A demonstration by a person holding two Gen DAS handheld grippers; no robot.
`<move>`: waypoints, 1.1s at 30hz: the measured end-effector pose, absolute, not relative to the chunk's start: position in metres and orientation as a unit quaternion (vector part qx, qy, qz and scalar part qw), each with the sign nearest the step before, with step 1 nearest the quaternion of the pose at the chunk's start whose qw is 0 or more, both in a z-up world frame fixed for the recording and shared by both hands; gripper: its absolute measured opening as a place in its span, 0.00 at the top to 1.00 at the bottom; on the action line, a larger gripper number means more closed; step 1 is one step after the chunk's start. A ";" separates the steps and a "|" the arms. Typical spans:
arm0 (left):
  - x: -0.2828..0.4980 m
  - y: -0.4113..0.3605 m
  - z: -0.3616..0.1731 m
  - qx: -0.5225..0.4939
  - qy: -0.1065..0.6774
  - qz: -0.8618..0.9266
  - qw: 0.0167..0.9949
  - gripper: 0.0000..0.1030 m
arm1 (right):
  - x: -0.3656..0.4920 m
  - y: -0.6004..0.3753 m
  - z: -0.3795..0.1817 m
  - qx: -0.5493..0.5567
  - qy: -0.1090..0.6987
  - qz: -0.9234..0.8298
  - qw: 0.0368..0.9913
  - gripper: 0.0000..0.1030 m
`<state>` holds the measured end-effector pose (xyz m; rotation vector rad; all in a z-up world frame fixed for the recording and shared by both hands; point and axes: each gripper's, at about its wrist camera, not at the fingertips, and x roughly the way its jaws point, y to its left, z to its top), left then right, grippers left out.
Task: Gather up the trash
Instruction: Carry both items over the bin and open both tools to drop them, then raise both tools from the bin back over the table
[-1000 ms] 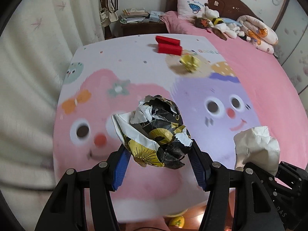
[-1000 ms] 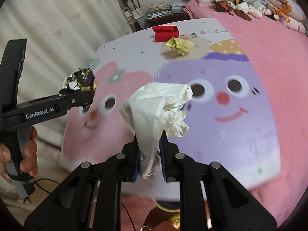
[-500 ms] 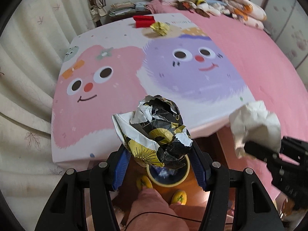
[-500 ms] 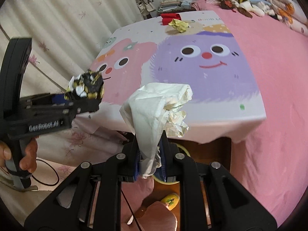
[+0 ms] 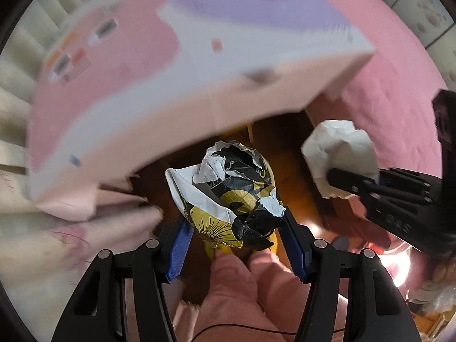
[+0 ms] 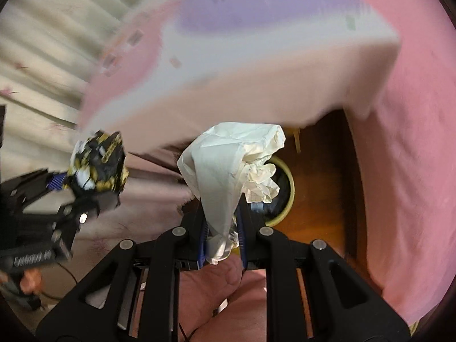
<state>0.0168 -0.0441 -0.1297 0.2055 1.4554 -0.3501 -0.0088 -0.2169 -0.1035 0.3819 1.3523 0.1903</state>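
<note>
Nearest, the left gripper [image 5: 236, 245] has its blue pads pressed on a crumpled black and yellow paper ball [image 5: 230, 196]. The ball is up in the air and partly hides the bin [image 6: 282, 191] below it. The person's pink trouser legs [image 5: 242, 293] show just under the ball.

The right gripper [image 6: 222, 228] is squeezed almost closed on a white tissue wad [image 6: 233, 168]. The wad hangs just above the bin's yellow rim. The bin stands on the brown floor [image 6: 322, 171], under the edge of the table [image 5: 199, 99].

So two bits of trash are picked up and carried close to the bin. Neither one is in the bin yet. I think the next job is to let both go so they drop inside.

Farther from the bin, the table top with its pink and purple cloth is too blurry to read. I cannot tell if more trash lies up there. Past the table is the pink bed [image 6: 413, 142].
</note>
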 end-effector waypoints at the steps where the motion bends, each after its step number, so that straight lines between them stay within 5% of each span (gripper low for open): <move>1: 0.014 -0.044 -0.147 0.091 0.667 -0.162 0.722 0.42 | -0.009 -0.216 -0.118 0.180 0.629 0.080 0.752 0.86; 17: 0.027 -0.062 -0.374 0.093 0.698 -0.154 0.693 0.33 | -0.011 -0.222 -0.371 0.208 0.695 0.004 0.688 0.85; 24: 0.025 -0.061 -0.405 0.091 0.707 -0.129 0.689 0.14 | -0.008 -0.221 -0.408 0.200 0.699 0.009 0.686 0.85; 33: 0.032 -0.031 -0.390 0.072 0.694 -0.098 0.710 0.14 | 0.003 -0.209 -0.406 0.204 0.694 0.026 0.689 0.85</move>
